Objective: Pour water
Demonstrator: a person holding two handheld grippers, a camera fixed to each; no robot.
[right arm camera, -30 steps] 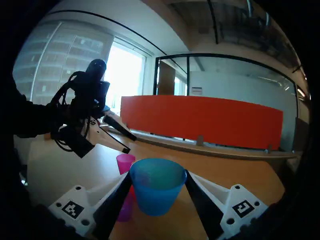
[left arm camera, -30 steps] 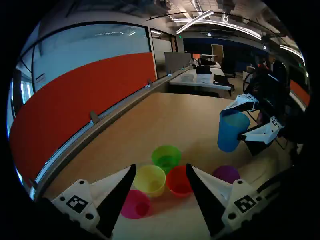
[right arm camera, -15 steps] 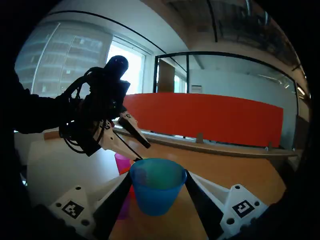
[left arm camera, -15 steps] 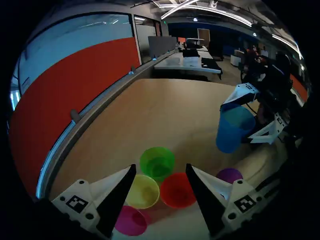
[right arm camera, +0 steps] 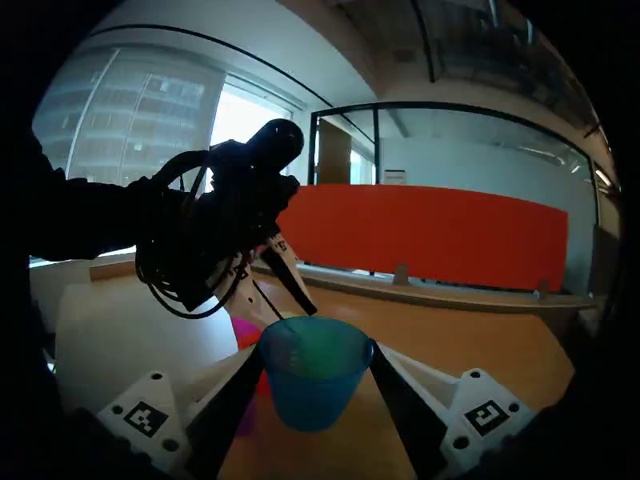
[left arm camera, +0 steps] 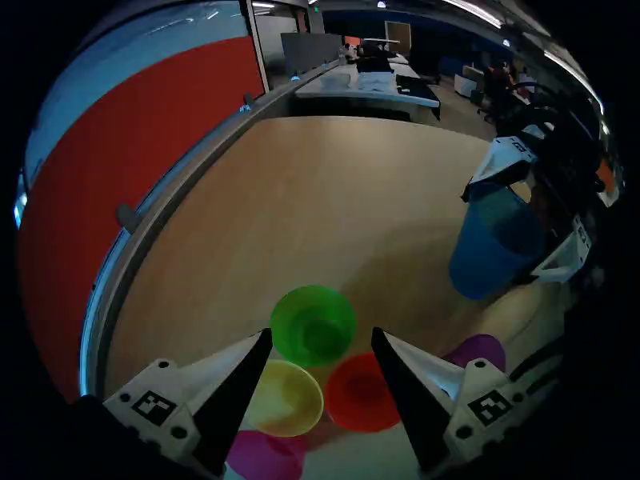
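Observation:
A blue cup [right arm camera: 314,384] sits upright between my right gripper's [right arm camera: 316,350] fingers, which are shut on its sides. In the left gripper view the same blue cup [left arm camera: 494,250] hangs above the table at the right, held by the right gripper [left arm camera: 502,232]. My left gripper [left arm camera: 320,334] is open and hovers over a cluster of cups: green [left arm camera: 312,326], yellow [left arm camera: 286,398], orange [left arm camera: 364,392], pink [left arm camera: 258,458] and purple [left arm camera: 478,350]. The green cup lies between its fingertips, below them. In the right gripper view the left gripper [right arm camera: 280,284], held by a hand, points down just behind the blue cup.
The cups stand on a long wooden table [left arm camera: 336,192]. An orange partition [left arm camera: 104,168] with a grey rail runs along its left edge. Desks and chairs [left arm camera: 376,76] stand beyond the far end. Bright windows [right arm camera: 160,120] lie behind the hand.
My left gripper has risen and tipped downward over the cup cluster, nearing the blue cup. The right gripper has kept the blue cup still and upright.

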